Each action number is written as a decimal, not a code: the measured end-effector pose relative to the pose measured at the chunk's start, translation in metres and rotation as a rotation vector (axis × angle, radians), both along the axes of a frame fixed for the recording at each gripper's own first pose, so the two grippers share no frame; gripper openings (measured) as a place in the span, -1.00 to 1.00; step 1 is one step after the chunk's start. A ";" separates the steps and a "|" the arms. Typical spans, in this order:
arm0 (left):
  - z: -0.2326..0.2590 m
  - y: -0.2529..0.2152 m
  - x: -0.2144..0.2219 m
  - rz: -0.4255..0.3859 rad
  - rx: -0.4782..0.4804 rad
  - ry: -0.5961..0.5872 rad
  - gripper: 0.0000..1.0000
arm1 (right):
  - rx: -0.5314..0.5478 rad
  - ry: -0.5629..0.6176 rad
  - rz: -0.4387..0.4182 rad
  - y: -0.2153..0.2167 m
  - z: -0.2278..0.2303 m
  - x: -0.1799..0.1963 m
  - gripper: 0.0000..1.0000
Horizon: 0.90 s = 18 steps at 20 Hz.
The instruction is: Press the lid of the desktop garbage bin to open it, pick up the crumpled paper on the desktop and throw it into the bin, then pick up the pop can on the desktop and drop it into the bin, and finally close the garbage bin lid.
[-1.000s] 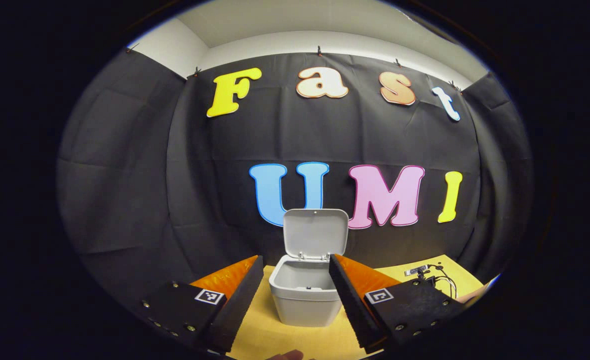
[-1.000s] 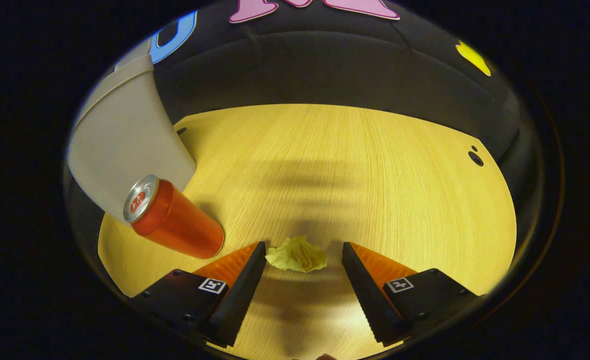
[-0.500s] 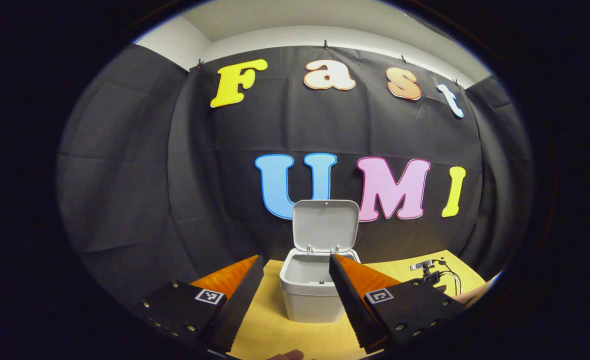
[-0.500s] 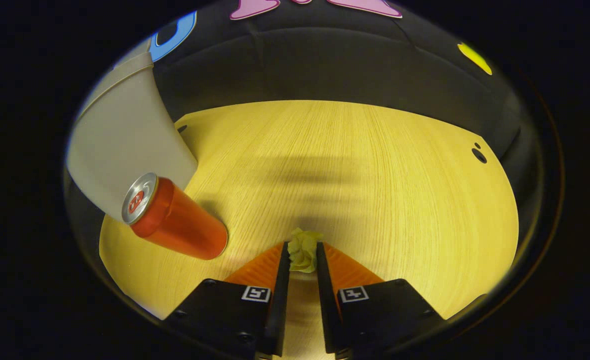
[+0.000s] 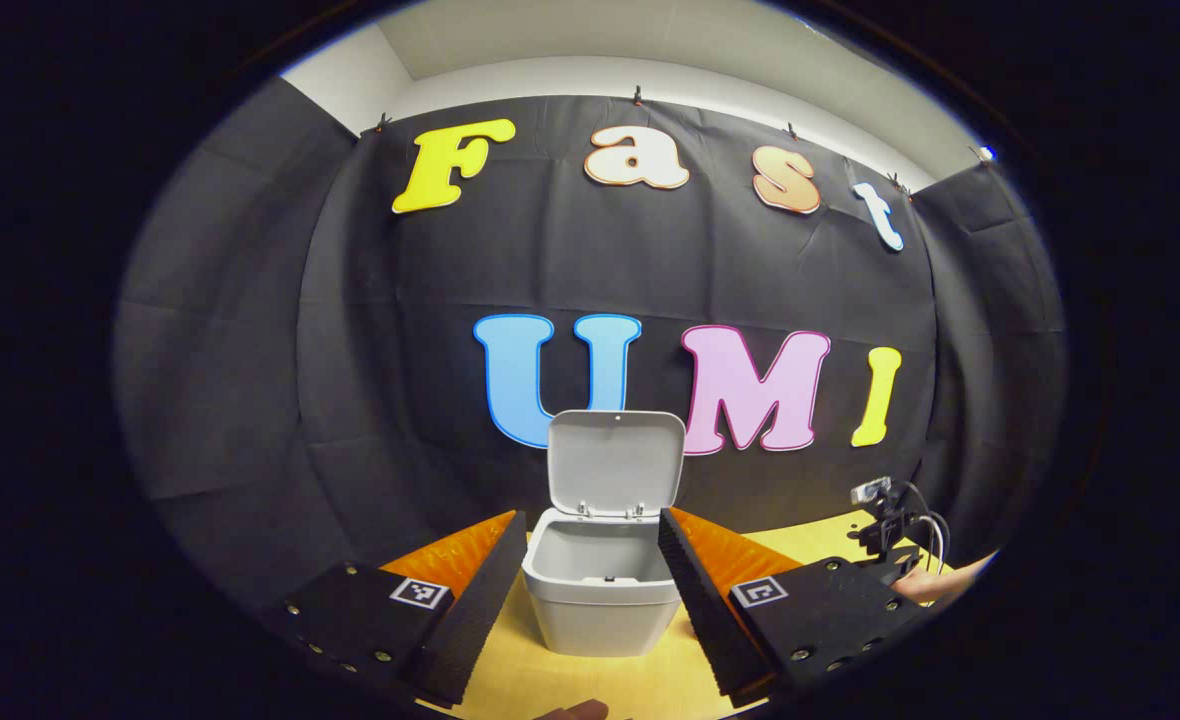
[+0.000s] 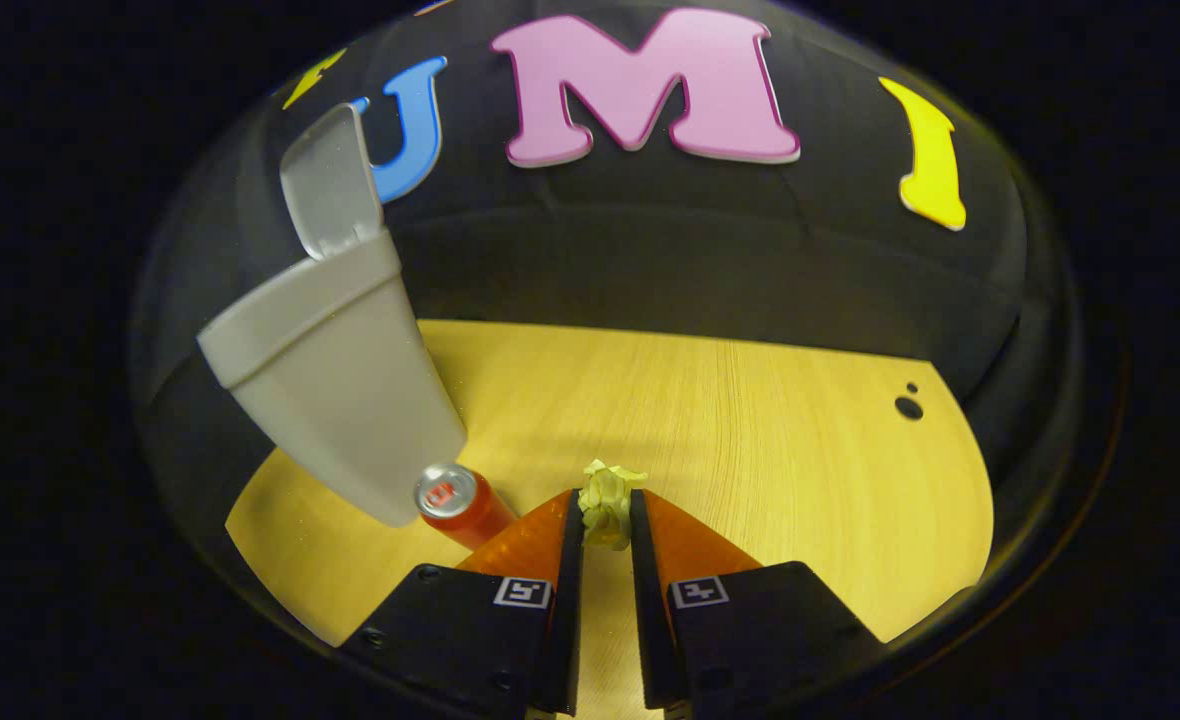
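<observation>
Paper (image 6: 607, 502) pinched between both fingers of right gripper (image 6: 605, 520), above the table (image 6: 800, 450), ready to carry to the bin (image 5: 602, 590). Lid (image 5: 615, 462) stands upright, so the mouth is clear. Left gripper (image 5: 592, 560) wide apart, idle facing the bin. Can (image 6: 455, 505) upright beside the bin.

Grey bin (image 6: 335, 400) lid (image 5: 615, 462) upright; red can (image 6: 460, 505) beside it; yellow crumpled paper (image 6: 607, 503) pinched, lifted

At the bottom centre of the right gripper view, the right gripper (image 6: 606, 510) has its fingers drawn close together, clamping something between them. At the bottom of the left gripper view, the left gripper (image 5: 593, 560) holds its fingers spread wide, gripping nothing.
</observation>
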<state>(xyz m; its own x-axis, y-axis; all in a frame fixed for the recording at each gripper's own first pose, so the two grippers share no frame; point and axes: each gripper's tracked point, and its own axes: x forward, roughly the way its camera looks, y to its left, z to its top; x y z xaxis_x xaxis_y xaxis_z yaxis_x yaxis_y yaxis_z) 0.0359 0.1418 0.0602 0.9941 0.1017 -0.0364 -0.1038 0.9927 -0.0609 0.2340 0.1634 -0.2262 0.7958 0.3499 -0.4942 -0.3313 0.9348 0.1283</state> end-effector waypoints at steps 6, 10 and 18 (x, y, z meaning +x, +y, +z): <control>0.005 -0.004 0.003 -0.056 -0.006 -0.031 0.74 | 0.057 -0.313 0.084 0.045 0.177 -0.011 -0.43; 0.005 0.010 -0.008 -0.048 0.006 -0.039 0.74 | 0.125 -0.403 0.203 0.119 0.238 -0.022 -0.43; -0.001 0.058 -0.045 0.057 0.023 -0.029 0.75 | 0.093 -0.345 0.381 0.258 0.221 -0.018 -0.43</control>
<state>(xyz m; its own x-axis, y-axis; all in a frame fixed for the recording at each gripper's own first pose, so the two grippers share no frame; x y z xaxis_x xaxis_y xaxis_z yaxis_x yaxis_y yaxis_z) -0.0094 0.1994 0.0588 0.9873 0.1587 -0.0049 -0.1588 0.9864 -0.0415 0.2155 0.4210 -0.0050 0.7145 0.6763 -0.1789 -0.6833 0.7295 0.0287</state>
